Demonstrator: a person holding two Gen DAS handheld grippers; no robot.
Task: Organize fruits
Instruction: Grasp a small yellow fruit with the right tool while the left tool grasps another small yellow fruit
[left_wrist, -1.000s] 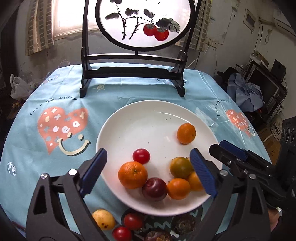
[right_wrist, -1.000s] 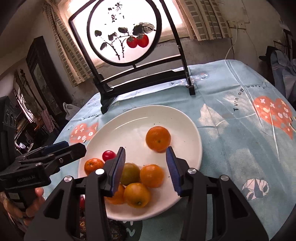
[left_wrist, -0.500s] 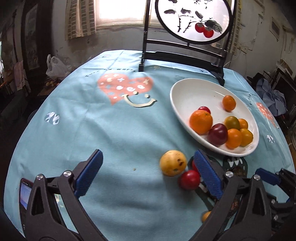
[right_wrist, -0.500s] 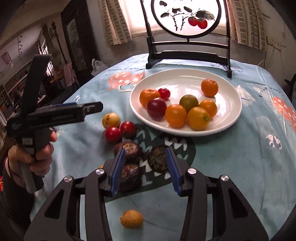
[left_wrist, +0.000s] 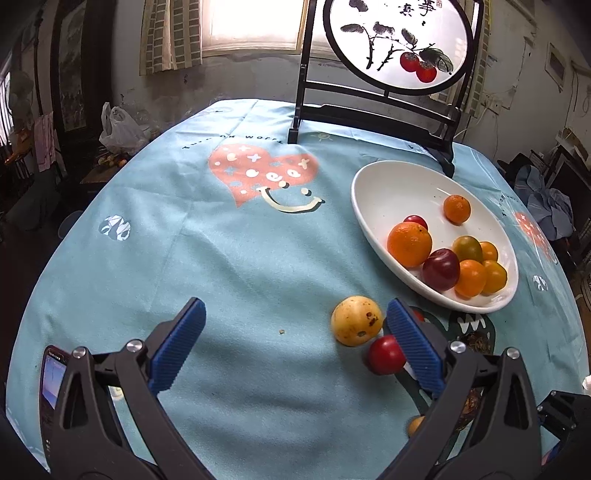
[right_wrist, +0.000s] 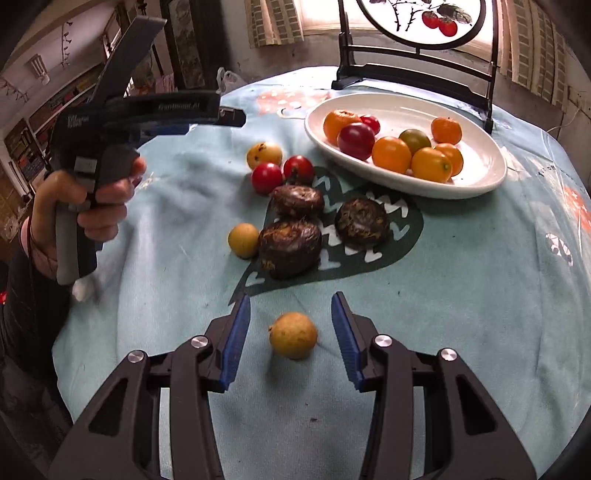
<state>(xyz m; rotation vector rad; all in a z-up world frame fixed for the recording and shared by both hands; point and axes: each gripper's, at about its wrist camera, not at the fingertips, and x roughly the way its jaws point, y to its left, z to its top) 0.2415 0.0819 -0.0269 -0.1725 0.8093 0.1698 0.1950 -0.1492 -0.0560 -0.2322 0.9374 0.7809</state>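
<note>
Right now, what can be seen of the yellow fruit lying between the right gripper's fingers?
The yellow fruit is small, roundish, dull yellow-orange, with a little nub at its left end. It rests on the blue tablecloth, alone, nearer the camera than the other loose fruit. The right gripper is open, with one blue finger on either side of the fruit and a gap between each finger and it. Its skin looks smooth and whole.

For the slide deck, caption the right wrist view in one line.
Open right claw brackets a yellow fruit on the tablecloth, white plate of fruit beyond.
</note>
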